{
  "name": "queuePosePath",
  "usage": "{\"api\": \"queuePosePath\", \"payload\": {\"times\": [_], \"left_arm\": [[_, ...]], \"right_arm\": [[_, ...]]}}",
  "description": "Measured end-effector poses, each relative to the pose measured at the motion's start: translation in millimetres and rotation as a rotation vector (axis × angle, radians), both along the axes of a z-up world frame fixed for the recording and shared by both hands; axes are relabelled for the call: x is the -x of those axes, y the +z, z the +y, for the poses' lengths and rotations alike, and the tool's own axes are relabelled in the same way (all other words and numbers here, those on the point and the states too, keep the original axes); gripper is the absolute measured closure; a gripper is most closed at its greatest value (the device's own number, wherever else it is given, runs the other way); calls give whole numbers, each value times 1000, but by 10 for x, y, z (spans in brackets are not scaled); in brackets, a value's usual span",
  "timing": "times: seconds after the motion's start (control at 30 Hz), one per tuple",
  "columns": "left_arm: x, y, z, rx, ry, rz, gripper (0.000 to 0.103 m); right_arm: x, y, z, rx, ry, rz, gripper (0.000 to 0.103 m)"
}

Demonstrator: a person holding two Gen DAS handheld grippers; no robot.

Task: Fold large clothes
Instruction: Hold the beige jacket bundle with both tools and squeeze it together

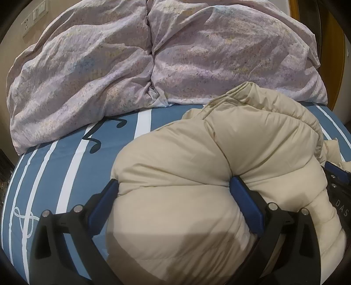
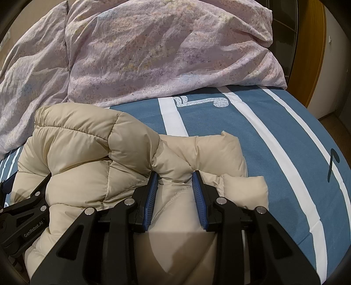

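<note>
Bed [image 1: 72, 157] with blue, white-striped sheet; pink floral duvet [image 1: 92, 72] bunched at far end. Beige wall with sockets [image 1: 35, 16] left, wooden door frame [image 2: 313, 54] right.

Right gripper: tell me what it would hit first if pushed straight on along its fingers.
The right gripper is already clamped on the beige puffer jacket, so more jacket bunches ahead first. Beyond it probably the blue striped bedsheet, though depth is unclear.
</note>
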State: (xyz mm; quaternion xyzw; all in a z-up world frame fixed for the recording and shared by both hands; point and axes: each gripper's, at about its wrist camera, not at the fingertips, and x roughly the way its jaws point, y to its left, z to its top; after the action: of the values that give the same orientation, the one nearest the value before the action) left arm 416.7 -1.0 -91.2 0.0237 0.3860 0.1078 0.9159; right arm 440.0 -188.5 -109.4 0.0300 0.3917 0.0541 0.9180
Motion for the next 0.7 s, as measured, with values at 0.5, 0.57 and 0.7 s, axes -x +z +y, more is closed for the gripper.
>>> {"api": "queuePosePath", "payload": {"times": [0.5,0.57,0.7], "left_arm": [[17,27,26,19,1,-12,2],[41,53,49,35,-2,-15,3],[221,165,197,133,-17,-10,3]], "right_arm": [[-9,2,3,-15,4,1,68],[-21,21,13,-15,18,11,67],[52,137,-79,-43,68,15,58]]}}
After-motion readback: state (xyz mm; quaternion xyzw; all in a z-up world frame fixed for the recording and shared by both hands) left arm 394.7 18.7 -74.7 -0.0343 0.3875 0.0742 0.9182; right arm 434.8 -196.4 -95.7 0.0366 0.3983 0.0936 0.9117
